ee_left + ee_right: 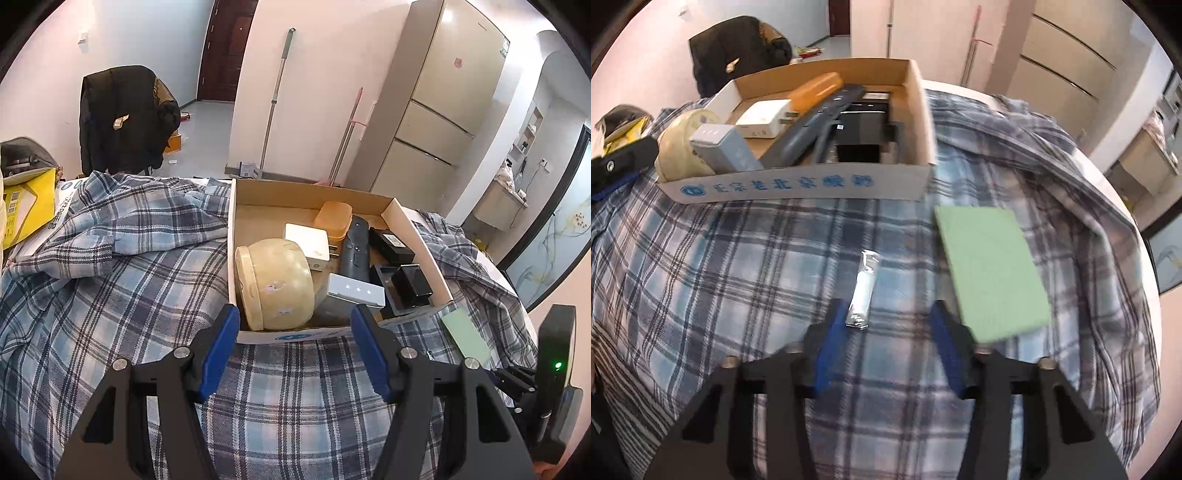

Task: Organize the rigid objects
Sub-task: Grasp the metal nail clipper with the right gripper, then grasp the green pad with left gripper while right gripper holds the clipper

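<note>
A shallow cardboard box (295, 335) (798, 186) sits on the plaid cloth. It holds a cream round shell (275, 282), a white charger (308, 243), an orange case (332, 218), a dark remote (355, 251), black boxes (406, 284) and a grey starred box (356, 291). My left gripper (295, 317) is open and empty just before the box's near wall. My right gripper (888, 310) is open over the cloth. A small white sachet (862, 291) lies by its left fingertip, untouched by the pads. A flat green pad (991, 269) (465, 336) lies by its right finger.
Plaid cloth (738, 277) covers the round table, whose edge curves away at the right. A yellow bag (26, 206) stands at the far left. Behind are a chair draped with a black jacket (125, 118), a fridge (443, 99) and mop handles (273, 99).
</note>
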Demonstrator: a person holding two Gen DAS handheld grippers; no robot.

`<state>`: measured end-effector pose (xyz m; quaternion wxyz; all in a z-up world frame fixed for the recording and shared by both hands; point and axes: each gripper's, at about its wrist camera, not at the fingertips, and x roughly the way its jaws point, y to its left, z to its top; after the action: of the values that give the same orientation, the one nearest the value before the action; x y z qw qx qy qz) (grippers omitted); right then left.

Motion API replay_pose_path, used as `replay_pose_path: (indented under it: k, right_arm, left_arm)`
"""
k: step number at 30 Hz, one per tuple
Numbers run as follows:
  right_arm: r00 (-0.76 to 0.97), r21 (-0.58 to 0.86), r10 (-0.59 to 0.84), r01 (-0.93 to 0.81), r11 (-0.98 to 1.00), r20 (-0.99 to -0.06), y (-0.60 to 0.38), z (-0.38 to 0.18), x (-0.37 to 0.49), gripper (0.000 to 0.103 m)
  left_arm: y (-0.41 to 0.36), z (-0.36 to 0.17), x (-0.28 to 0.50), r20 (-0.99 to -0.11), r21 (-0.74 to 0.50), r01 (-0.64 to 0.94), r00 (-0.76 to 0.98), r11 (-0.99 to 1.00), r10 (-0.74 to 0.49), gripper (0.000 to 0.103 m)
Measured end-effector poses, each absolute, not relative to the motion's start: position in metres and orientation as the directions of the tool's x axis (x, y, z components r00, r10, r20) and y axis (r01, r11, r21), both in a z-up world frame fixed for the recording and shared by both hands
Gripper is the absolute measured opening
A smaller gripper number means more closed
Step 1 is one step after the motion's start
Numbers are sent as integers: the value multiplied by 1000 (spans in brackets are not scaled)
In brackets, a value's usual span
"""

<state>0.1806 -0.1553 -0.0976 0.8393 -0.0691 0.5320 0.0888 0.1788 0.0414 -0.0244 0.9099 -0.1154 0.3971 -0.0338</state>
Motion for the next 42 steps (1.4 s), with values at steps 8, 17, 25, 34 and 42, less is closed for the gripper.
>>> replay_pose_path:
  k: [8,17,25,34,42]
  right_arm:
    - [408,46,136,-222,974,-903,-156,-93,189,32]
    - [402,24,116,-228,973,-908,-147,-98,187,9]
    - [530,56,150,-190,980,-835,-195,-40,163,8]
    - [496,123,147,-81,989,-856,-271,-51,186,8]
    - [503,139,147,-54,989,-852,-304,-74,190,8]
  left_arm:
    - [32,-26,177,-725,-212,-2,671,977,-156,65]
    - [32,-32,180,-738,-195,-11,660,981,-139,65]
    - [-9,-6,156,-697,-64,66,711,996,-92,65]
    - [-105,-36,181,-864,-179,154,448,972,-230,59]
    - [-153,-52,203,-889,-289,115,337,950,-311,28]
